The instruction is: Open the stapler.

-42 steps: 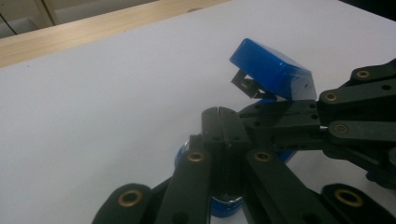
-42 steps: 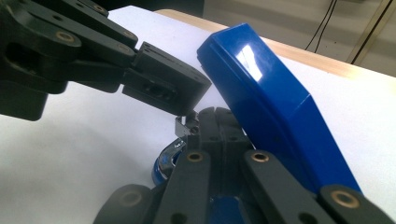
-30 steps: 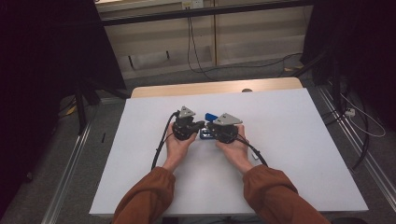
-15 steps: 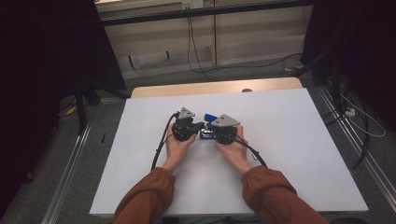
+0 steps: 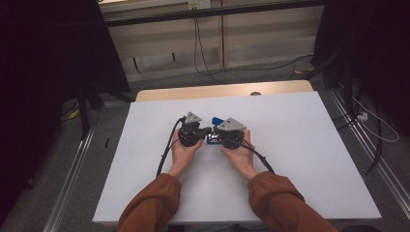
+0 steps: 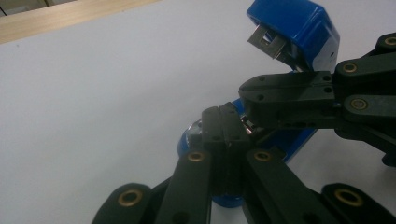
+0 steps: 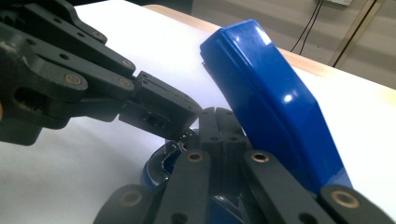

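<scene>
A blue stapler [image 5: 216,120] lies mid-table with its lid [image 7: 271,102] swung up and open; the metal staple channel [image 6: 266,41] shows under the lid. My left gripper [image 6: 224,122] is shut, its tips down in the stapler's open base [image 7: 159,172]. My right gripper [image 7: 217,123] is shut too, and its tips meet the left gripper's from the other side. In the high view the left gripper [image 5: 207,130] and right gripper [image 5: 216,137] point at each other over the stapler. A small shiny bit sits where the tips meet; what it is I cannot tell.
The white table top [image 5: 300,145] spreads around both hands. A wooden strip [image 5: 222,90] runs along the table's far edge. Cables [image 5: 167,150] trail from the grippers back toward the person. Dark stands and floor rails flank the table.
</scene>
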Tool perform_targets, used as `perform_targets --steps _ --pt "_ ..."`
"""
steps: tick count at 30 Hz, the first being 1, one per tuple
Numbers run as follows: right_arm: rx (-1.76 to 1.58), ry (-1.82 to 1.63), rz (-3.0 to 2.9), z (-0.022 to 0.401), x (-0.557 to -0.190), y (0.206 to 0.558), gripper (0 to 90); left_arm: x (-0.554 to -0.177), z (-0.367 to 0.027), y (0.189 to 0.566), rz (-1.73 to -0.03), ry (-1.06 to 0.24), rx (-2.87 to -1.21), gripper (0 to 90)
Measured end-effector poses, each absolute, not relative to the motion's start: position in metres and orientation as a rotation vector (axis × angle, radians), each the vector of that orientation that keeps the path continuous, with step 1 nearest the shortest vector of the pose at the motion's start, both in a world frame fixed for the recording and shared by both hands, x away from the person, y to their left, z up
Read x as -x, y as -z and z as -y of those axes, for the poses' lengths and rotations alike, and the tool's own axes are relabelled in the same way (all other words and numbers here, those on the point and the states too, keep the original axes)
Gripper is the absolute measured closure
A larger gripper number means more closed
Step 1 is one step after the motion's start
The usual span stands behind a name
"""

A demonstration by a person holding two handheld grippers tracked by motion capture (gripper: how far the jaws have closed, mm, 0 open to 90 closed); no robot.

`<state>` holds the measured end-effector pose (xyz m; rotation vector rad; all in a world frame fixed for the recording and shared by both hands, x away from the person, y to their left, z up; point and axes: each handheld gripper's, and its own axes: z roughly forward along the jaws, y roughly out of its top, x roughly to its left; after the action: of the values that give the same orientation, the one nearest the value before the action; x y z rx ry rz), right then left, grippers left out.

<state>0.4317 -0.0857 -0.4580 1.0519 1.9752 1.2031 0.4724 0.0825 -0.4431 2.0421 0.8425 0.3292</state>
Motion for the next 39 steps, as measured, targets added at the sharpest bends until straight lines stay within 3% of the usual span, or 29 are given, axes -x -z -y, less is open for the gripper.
perform_targets --steps 39 --pt "-1.086 -1.217 -1.914 0.0943 -0.4289 0.4487 90.0 -0.4745 -0.0849 0.4441 -0.817 -0.314 -2.040 90.0"
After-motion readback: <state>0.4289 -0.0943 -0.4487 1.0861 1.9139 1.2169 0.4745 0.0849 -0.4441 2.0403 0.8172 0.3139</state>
